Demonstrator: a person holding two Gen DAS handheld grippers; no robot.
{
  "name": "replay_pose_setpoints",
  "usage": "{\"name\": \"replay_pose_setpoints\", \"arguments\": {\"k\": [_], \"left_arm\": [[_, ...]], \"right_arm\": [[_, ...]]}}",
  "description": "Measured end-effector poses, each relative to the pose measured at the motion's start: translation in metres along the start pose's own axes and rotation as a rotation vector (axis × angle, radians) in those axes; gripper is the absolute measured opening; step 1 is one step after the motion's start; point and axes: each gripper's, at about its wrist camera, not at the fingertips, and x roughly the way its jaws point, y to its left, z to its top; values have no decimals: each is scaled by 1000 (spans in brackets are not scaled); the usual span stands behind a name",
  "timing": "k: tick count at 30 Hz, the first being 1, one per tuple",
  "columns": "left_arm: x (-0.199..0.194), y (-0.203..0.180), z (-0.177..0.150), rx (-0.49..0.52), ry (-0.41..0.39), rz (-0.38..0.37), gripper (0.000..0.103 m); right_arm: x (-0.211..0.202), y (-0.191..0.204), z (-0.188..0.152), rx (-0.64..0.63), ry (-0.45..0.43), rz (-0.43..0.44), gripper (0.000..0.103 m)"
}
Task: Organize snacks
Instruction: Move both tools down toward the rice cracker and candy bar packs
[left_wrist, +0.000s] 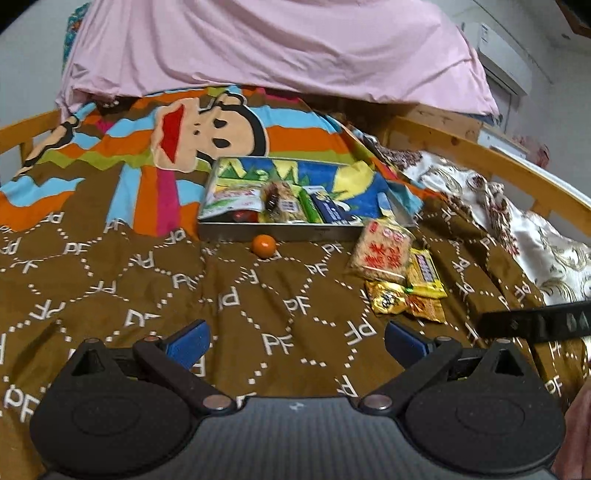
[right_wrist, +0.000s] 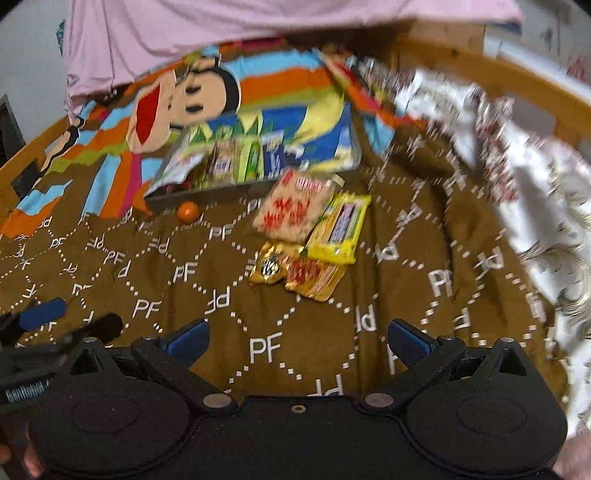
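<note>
Step in hand, by my judgement: gathering loose snacks into the metal tray (left_wrist: 280, 232), which serves as my landmark. The tray sits on the brown quilt (left_wrist: 147, 295) and already contains several packets along its near side. Outside it, an orange ball-shaped item (left_wrist: 264, 244) lies just against the tray's near wall. Off the tray's near right corner lies a cluster of four: a rice cracker packet (right_wrist: 295, 206) touching or nearly touching the tray, a yellow packet (right_wrist: 338, 230) overlapping its right edge, and a gold packet (right_wrist: 267, 267) and an orange packet (right_wrist: 314, 277) nearer to me. My right gripper (right_wrist: 297, 341) is spread wide, holds nothing and touches nothing; it faces the cluster, well short of it. My left gripper (left_wrist: 295, 341) is likewise spread wide and empty, above bare quilt. The next move likely calls for advancing the right gripper to the gold packet, straddling an edge, and closing. The right view is blurred, so finer detail cannot be confirmed.
</note>
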Motion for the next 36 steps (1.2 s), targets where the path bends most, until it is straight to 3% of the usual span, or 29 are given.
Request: {"name": "replay_pose_setpoints", "arguments": {"k": [4, 14, 27, 36], "left_arm": [[11, -11, -3, 61, 22, -20, 103], [41, -40, -12, 131, 72, -138, 103], [110, -89, -4, 293, 57, -229, 103], [161, -95, 5, 215, 136, -290, 103]], "right_arm": [[24, -12, 21, 33, 77, 22, 102], [81, -44, 57, 162, 153, 92, 102], [134, -59, 94, 249, 220, 97, 102], [154, -57, 113, 202, 246, 96, 102]]}}
